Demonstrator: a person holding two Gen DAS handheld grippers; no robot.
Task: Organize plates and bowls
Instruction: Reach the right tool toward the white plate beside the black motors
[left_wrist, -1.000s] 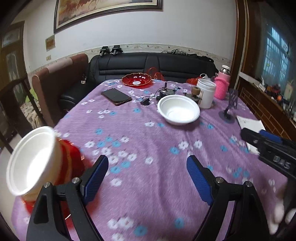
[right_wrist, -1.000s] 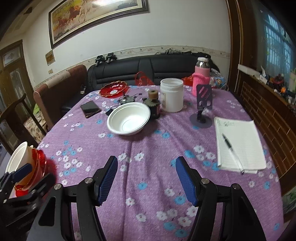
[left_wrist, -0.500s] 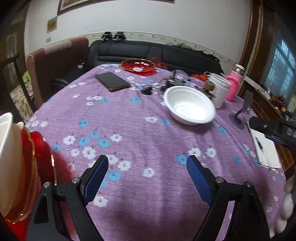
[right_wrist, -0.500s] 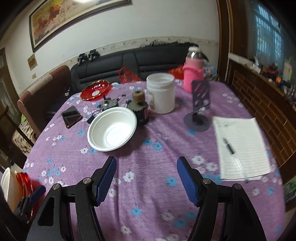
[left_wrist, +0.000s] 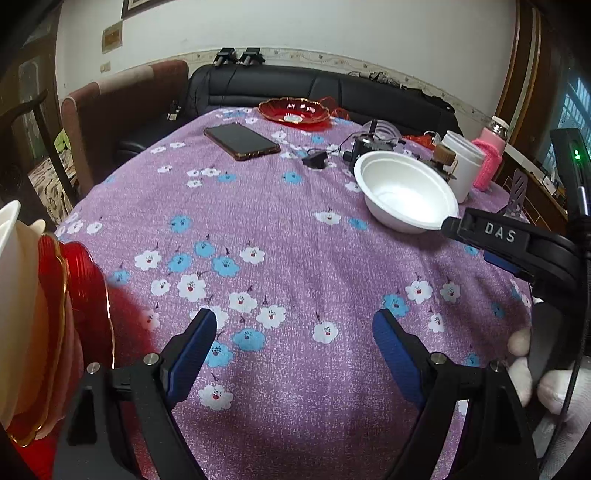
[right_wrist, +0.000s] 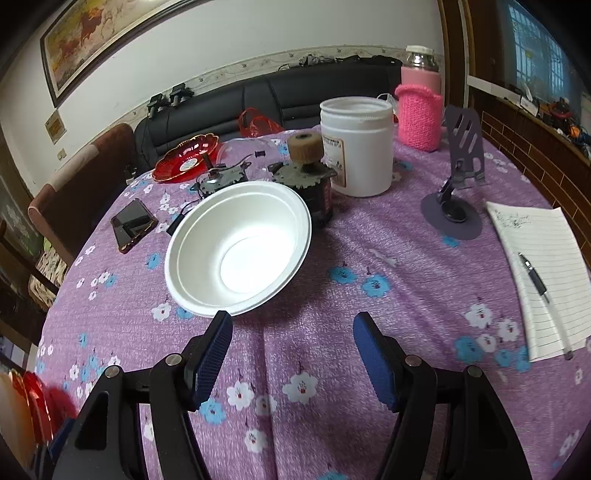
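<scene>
A purple tablecloth (right_wrist: 317, 332) is showing white and blue flowers. On it, a plain white foam bowl (right_wrist: 238, 254) is sitting; behind the bowl, a gold-rimmed red dish (right_wrist: 186, 158) is gleaming beside a pink knitted bottle sleeve (right_wrist: 419, 116).

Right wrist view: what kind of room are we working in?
Probably a home living or dining room: a black sofa behind the table with its floral cloth, a framed painting on the wall, a brown armchair.
</scene>
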